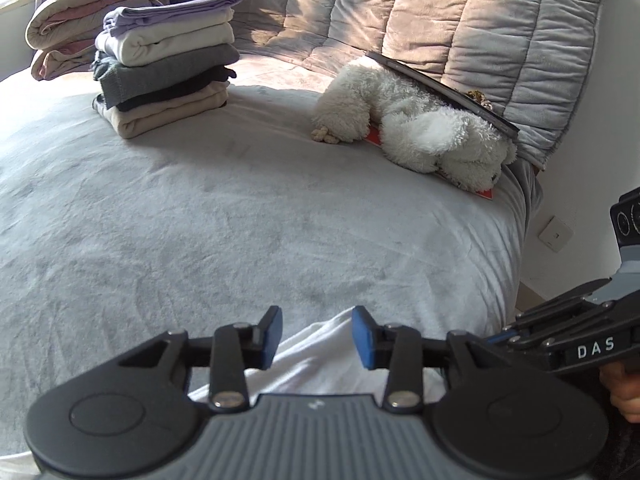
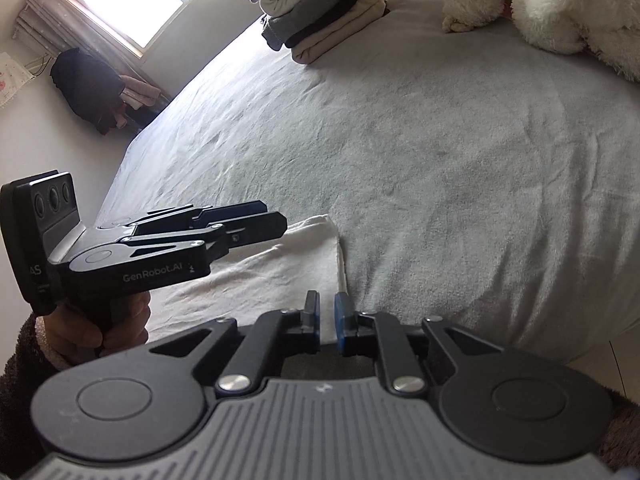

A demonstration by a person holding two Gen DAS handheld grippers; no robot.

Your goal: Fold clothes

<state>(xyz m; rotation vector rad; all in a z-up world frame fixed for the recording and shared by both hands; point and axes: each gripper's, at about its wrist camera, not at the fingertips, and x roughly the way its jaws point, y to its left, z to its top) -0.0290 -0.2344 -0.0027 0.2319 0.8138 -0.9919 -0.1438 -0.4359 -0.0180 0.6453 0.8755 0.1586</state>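
Two handheld grippers of matte black plastic, each built on a ribbed grey base plate flanked by round black discs. On the left gripper (image 1: pixel 317 338), black linkage bars turn on silver rivets and end in blue rubber pads (image 1: pixel 363 338) on black finger blocks. The right gripper (image 2: pixel 327 320) has the same layout, with smaller silver screws at its link joints. Seen from the side, the left unit carries white "GenRobot.AI" lettering and an upright black camera block (image 2: pixel 44 216) with three round lenses on a grey bracket. The right unit's flank reads "DAS" in white. The person's hand (image 2: pixel 100 328) emerges from a dark, fuzzy fleece sleeve (image 2: pixel 20 364).
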